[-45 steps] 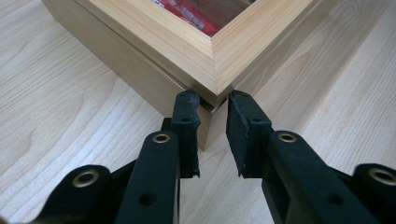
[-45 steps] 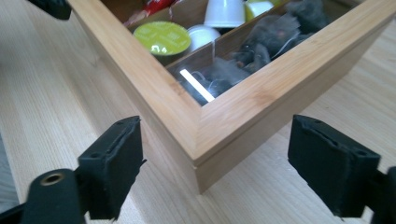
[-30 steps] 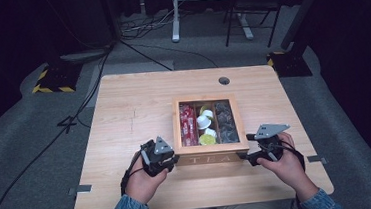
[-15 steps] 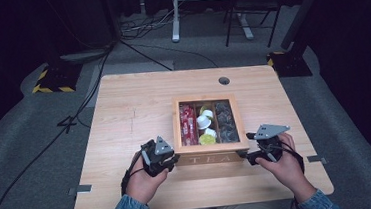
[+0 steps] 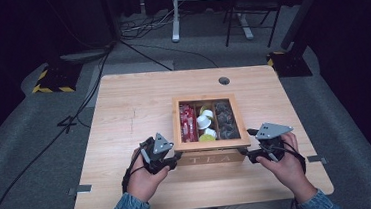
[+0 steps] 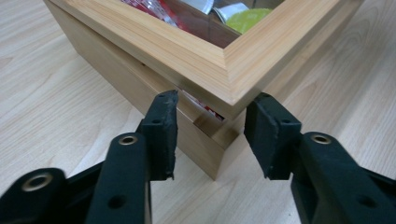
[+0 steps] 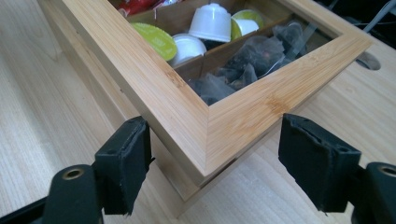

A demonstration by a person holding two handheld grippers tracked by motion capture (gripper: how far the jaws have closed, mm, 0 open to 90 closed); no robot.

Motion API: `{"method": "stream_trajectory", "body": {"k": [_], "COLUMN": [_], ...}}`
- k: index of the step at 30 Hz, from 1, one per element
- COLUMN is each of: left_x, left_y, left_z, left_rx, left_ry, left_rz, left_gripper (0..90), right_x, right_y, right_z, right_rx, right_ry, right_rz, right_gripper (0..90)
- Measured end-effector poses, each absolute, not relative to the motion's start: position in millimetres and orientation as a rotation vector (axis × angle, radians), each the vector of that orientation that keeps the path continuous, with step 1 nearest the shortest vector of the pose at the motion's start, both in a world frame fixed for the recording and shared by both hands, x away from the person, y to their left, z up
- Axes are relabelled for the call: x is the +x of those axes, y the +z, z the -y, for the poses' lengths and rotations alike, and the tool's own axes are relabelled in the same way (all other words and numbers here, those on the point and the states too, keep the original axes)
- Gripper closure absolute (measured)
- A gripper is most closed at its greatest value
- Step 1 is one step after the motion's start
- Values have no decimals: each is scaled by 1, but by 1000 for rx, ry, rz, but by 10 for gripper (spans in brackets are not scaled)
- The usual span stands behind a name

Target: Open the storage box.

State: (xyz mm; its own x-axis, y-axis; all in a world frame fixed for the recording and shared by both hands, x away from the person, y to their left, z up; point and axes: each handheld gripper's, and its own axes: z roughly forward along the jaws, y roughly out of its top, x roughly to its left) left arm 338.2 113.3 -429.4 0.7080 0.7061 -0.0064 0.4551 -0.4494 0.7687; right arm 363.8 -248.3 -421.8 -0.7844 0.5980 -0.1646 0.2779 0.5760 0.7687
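High view: a wooden tea box [image 5: 212,145] is seen on the near half of the table [image 5: 133,108], right of centre, "TEA" lettered on its near face. Its framed glass lid [image 5: 211,143] is seated on top. Through the glass, red packets [image 5: 188,123] are seen in the left compartment, white and yellow-green capsules [image 5: 205,123] in the middle one, dark tea bags [image 5: 226,122] in the right one. The left gripper [image 5: 176,158] is held at the box's near left corner, the right gripper [image 5: 244,153] at its near right corner; each is gripped by a hand coming in from the bottom edge.

Left gripper view: the jaws are spread wide, one to each side of the lid's corner [image 6: 229,70]. Neither pad [image 6: 161,135] is seen touching wood. The lid is seen slightly raised off the box body [image 6: 140,93], with a gap at the corner and a bit of red packet visible in it.

Right gripper view: the jaws are likewise wide, straddling the other lid corner [image 7: 208,135], pads clear of it on both sides. A thin gap is seen between lid and box body at this corner. The capsules [image 7: 212,21] and tea bags [image 7: 247,60] are visible under the glass.
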Motion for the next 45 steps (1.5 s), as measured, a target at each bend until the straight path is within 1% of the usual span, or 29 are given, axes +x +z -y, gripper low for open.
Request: {"method": "stream_trajectory", "body": {"k": [3,8,11,17,30,34,41,45], "left_x": [342,347,352,358,361,360,356,354], "left_y": [-425,-419,-418,-417,-426,-429,-437,-443], "left_z": [-113,-111,-114,-123,-151,-160,-175,-182], "left_rx": [2117,2088,2087,2076,2071,2072,2044,2054], "left_ry": [418,445,460,482,515,526,520,531], "left_rz": [-883,-867,-889,-941,-1057,-1084,-1161,-1190], "left_gripper": [485,453,421,390,363,345,326,323], "right_x": [364,364,366,373,395,402,415,422], "right_y": [-417,-406,-400,-385,-349,-341,-323,-313], "right_z": [249,247,245,245,250,250,249,248], "right_rx": [704,681,660,646,645,627,588,585], "right_ry": [1085,1088,1082,1128,1240,1252,1233,1256], "right_rz": [-2382,-2342,-2326,-2299,-2252,-2272,-2292,-2276], "right_gripper": [258,258,262,271,328,365,393,410]}}
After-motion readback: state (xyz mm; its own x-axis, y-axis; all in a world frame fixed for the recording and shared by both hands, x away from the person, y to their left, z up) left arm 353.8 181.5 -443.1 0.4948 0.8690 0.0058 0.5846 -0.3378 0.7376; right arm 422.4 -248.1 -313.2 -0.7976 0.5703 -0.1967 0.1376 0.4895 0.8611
